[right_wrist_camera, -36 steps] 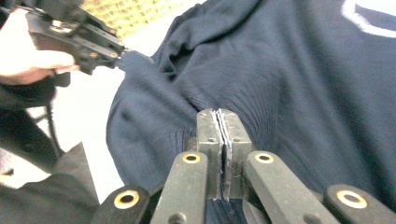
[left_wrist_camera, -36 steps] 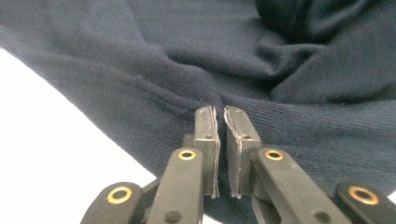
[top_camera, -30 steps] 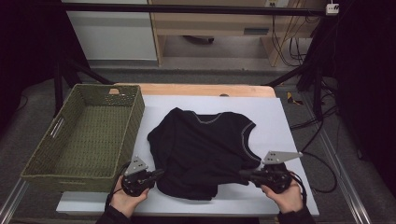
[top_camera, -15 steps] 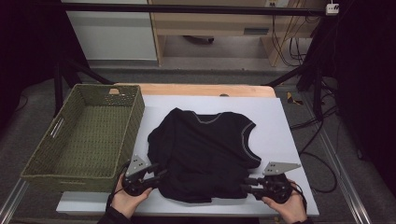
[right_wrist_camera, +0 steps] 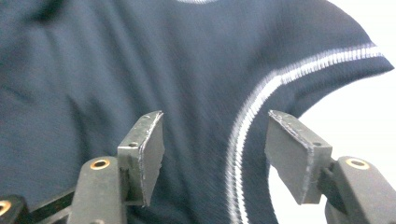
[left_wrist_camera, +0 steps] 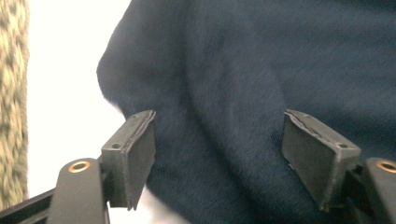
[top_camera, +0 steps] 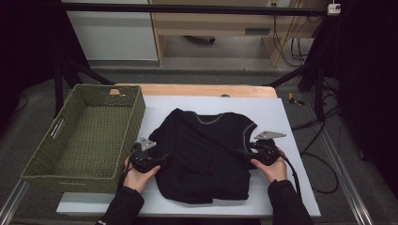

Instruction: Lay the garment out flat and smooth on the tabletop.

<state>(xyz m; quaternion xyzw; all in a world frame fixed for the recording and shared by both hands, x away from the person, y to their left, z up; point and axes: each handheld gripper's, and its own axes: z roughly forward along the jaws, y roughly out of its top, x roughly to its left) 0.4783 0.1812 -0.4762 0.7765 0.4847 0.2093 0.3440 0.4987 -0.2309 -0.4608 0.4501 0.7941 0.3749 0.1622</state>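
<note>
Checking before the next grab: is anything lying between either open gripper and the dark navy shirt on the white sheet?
Nothing visible. The left gripper and the right gripper, jaws just opened, hang directly over the dark navy shirt, only fabric between the pads. The green woven basket stands off to the left.

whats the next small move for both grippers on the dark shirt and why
Probably close both. The left gripper and right gripper have just been opening and stand open over the dark shirt, pads not pressing, one at each side edge. Pinching there would allow a fold.
</note>
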